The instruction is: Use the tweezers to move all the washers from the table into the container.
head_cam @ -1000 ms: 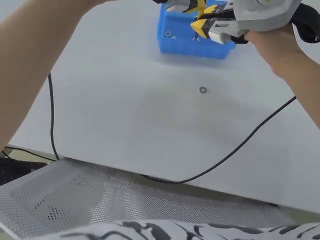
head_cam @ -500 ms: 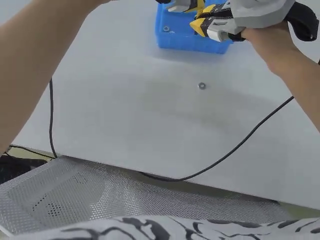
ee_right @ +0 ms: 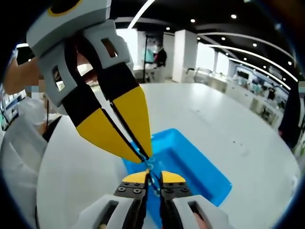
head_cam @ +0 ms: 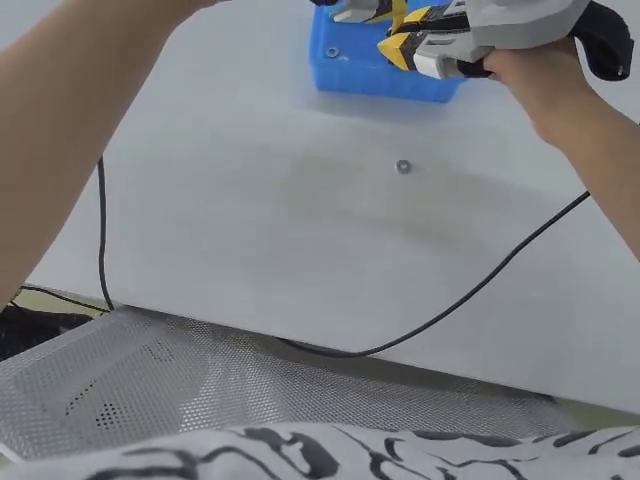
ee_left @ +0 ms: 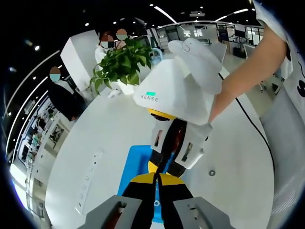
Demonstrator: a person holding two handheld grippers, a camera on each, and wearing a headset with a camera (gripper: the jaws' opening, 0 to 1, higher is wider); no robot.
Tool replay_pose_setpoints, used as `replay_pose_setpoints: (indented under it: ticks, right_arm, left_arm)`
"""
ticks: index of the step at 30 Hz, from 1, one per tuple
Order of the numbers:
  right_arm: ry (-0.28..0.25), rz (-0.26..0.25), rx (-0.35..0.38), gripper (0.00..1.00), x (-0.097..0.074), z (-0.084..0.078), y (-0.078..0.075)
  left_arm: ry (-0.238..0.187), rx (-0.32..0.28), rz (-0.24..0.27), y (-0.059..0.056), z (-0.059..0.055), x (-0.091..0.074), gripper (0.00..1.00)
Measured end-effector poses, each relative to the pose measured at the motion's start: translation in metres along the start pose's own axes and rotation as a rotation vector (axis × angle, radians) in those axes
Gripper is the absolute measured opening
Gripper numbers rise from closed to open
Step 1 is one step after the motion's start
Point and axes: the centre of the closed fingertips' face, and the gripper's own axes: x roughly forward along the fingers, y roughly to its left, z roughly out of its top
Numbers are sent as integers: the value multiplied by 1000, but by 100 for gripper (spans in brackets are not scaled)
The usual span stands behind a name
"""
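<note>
The blue container (head_cam: 356, 74) sits at the far middle of the white table (head_cam: 250, 220), with one washer (head_cam: 332, 52) lying inside it. Another washer (head_cam: 404, 166) lies on the table in front of it, also seen as washer (ee_left: 212, 172). Both grippers hover over the container (ee_right: 190, 167), tip to tip. My right gripper (head_cam: 392, 52) (ee_right: 152, 178) is shut on the thin black tweezers (ee_right: 149, 172). My left gripper (head_cam: 385, 12) (ee_left: 158, 182) faces it with its yellow tips closed on the same tweezers (ee_right: 128, 133). Whether the tweezers' tips carry a washer I cannot tell.
A black cable (head_cam: 470, 295) runs across the table's right side toward the front edge, and another cable (head_cam: 101, 230) hangs at the left. A perforated metal surface (head_cam: 150, 380) lies below the front edge. A potted plant (ee_left: 125, 64) stands at the far end.
The head camera has tipped a little, so container and washer sit higher in the picture. Both grippers stay together over the container.
</note>
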Motion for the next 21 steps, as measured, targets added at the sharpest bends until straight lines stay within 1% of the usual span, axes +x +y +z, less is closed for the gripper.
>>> replay_pose_setpoints:
  ticks: [1,3,4,6,7,9,10,13,15,21]
  right_arm:
    - [1,-1,-2,5,0,0,0]
    - [2,-24,-16,6,-2,0,-3]
    - [-2,-28,-13,6,-3,2,-4]
    - [-11,-27,3,6,-6,5,-5]
    - [-19,-26,7,6,-8,10,-4]
    - [-28,-30,7,6,-13,16,-2]
    - [-32,-33,4,6,-14,18,-2]
    - [-44,-39,-5,6,-17,24,1]
    - [-51,-46,-10,6,-24,31,7]
    - [-73,-57,-34,6,-32,41,11]
  left_arm:
    - [2,1,-1,0,0,0,0]
    - [11,16,3,-1,0,-1,0]
    - [9,17,7,-3,1,-3,0]
    - [5,19,15,-1,2,-5,0]
    - [2,18,20,0,3,-7,0]
    - [-4,18,26,1,7,-13,0]
    - [-7,18,28,2,7,-14,0]
    - [-13,22,37,1,12,-21,0]
    - [-16,27,44,-1,15,-27,0]
    - [-35,34,63,-2,24,-42,0]
